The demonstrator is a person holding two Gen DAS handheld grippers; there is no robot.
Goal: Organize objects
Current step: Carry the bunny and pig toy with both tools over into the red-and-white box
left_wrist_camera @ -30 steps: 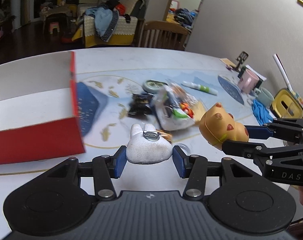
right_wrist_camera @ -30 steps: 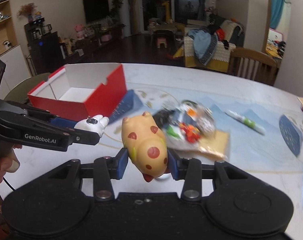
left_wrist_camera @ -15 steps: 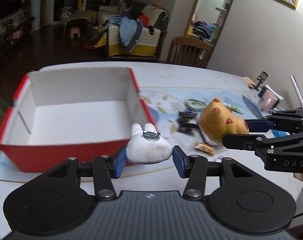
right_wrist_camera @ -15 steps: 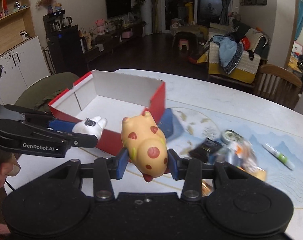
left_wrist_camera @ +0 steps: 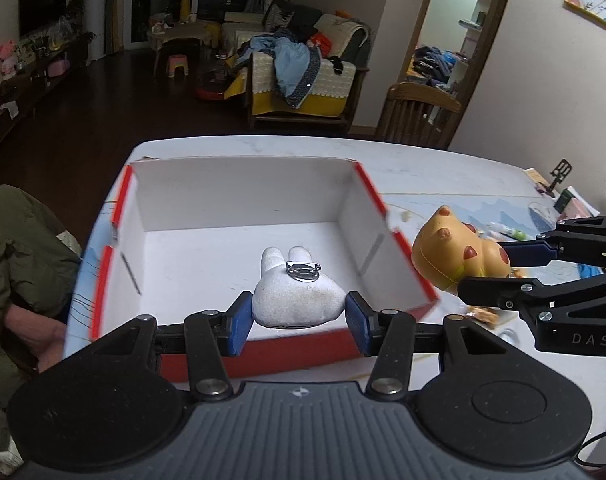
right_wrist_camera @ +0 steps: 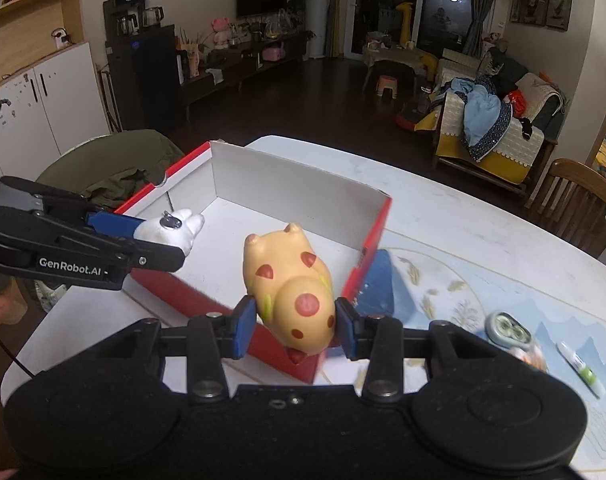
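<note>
Both toys now hang over the red box point(left_wrist_camera: 239, 216), a second ago they were clear of it: left gripper point(left_wrist_camera: 299, 322) pinches the white rabbit point(left_wrist_camera: 297, 294), right gripper point(right_wrist_camera: 296, 330) pinches the spotted pig point(right_wrist_camera: 291, 288), so release looks near.

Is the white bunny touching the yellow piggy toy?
Apart. In the left wrist view the white bunny sits in the left gripper, and the red box's wall shows between it and the yellow piggy toy in the right gripper.
</note>
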